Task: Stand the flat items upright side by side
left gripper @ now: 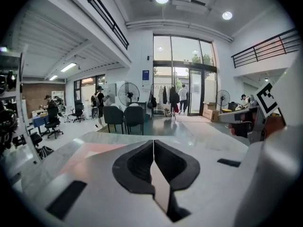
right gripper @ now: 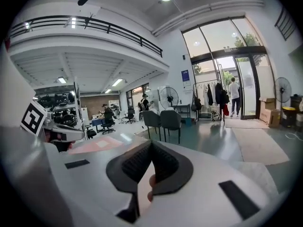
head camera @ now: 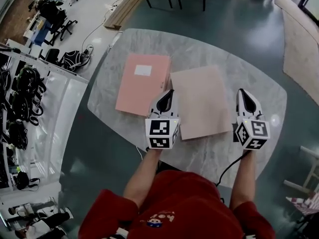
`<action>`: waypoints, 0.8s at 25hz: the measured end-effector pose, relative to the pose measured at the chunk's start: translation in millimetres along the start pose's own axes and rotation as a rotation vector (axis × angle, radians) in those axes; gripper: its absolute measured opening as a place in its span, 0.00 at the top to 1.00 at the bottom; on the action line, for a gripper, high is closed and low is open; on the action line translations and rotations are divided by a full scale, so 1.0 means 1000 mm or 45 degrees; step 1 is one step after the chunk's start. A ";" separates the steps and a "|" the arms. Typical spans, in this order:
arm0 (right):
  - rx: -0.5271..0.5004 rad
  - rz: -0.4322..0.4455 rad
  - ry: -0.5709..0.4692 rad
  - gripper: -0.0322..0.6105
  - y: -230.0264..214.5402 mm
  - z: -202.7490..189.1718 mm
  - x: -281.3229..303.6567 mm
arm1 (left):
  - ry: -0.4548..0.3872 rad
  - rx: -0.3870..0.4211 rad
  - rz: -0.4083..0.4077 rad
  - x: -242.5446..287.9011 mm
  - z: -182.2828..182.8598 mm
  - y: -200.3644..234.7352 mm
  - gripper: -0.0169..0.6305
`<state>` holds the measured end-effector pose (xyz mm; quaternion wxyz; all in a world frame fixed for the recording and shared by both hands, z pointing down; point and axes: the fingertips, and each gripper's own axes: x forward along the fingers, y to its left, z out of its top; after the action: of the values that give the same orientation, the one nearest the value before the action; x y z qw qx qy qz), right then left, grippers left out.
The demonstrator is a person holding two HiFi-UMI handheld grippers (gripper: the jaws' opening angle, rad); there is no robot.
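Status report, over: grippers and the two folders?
Left gripper shut, empty. Right gripper shut, empty. Pink folder and beige folder flat on the table, side by side. Nothing in the way.

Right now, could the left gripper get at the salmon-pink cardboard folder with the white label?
Probably yes. The left gripper hangs at the right edge of the salmon-pink folder, with nothing between them. But its jaws are shut and the folder lies flat on the marble table, so it must open first.
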<state>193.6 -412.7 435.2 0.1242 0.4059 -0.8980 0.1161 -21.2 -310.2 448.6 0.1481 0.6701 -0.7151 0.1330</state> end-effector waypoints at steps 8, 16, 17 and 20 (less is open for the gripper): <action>0.020 0.039 0.187 0.91 0.004 -0.038 0.049 | 0.186 -0.105 -0.055 0.037 -0.045 0.018 0.88; 0.057 0.112 0.376 0.74 0.009 -0.080 0.098 | 0.361 -0.206 -0.116 0.075 -0.088 0.028 0.71; 0.064 0.123 0.401 0.71 0.011 -0.085 0.103 | 0.378 -0.217 -0.120 0.078 -0.092 0.029 0.69; 0.071 0.139 0.464 0.66 0.010 -0.098 0.117 | 0.416 -0.251 -0.105 0.089 -0.102 0.034 0.64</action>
<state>123.9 -458.1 563.5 0.2671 0.3320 -0.8778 0.2191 -56.4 -350.3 578.0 0.3324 0.6506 -0.6631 0.1630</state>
